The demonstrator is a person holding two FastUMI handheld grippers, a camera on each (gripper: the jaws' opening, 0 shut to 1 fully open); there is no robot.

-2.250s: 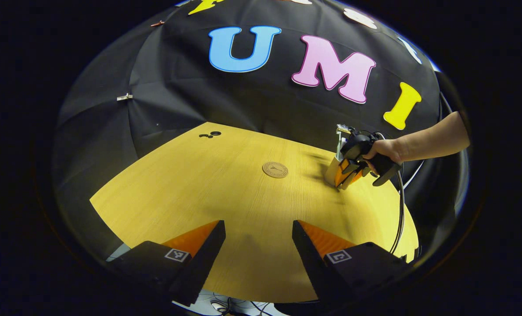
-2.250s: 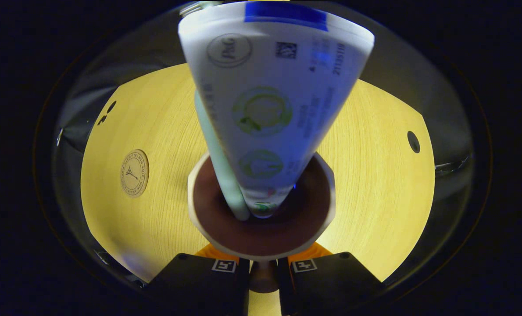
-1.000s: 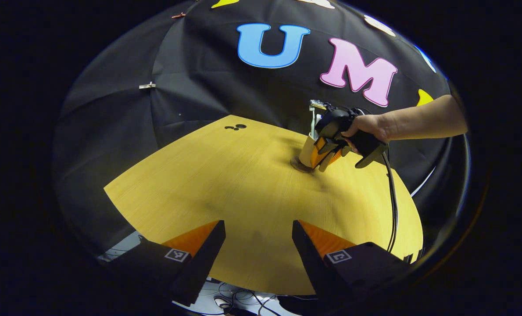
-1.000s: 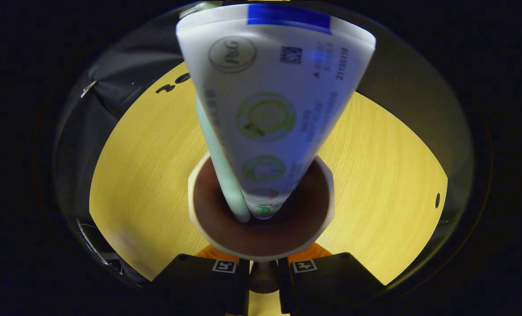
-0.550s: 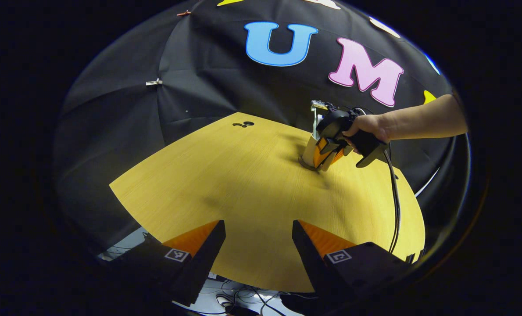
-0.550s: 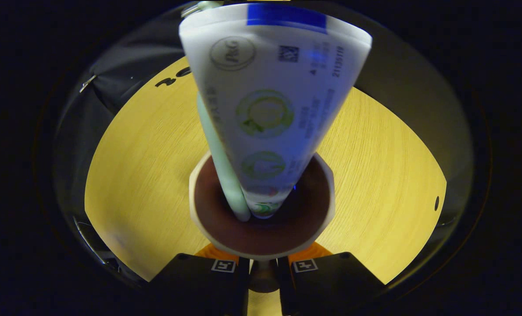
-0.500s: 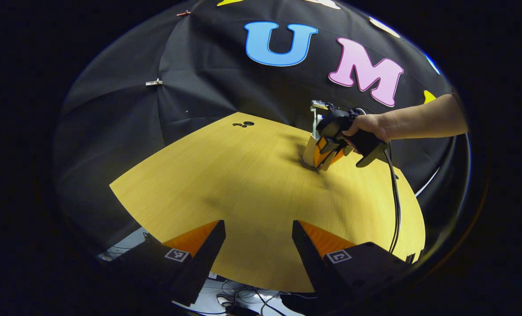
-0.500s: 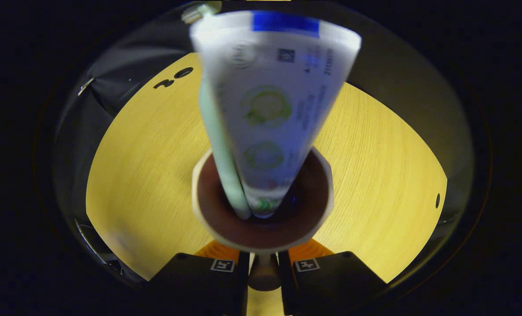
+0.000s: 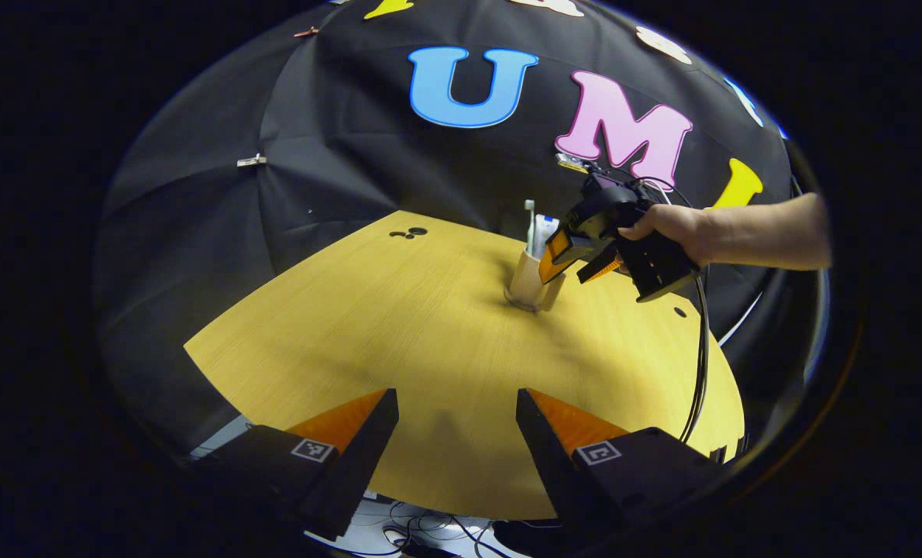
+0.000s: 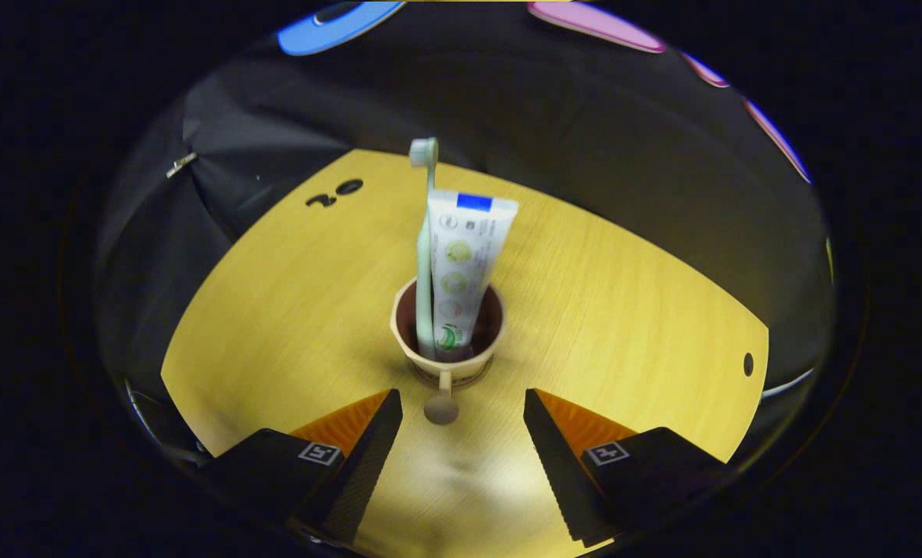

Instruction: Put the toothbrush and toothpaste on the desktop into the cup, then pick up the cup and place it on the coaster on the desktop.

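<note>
matt wood-grain desktop [image 10: 624, 310]; glossy plastic toothpaste [image 10: 461, 256]; matt cup [image 10: 407, 341].
</note>
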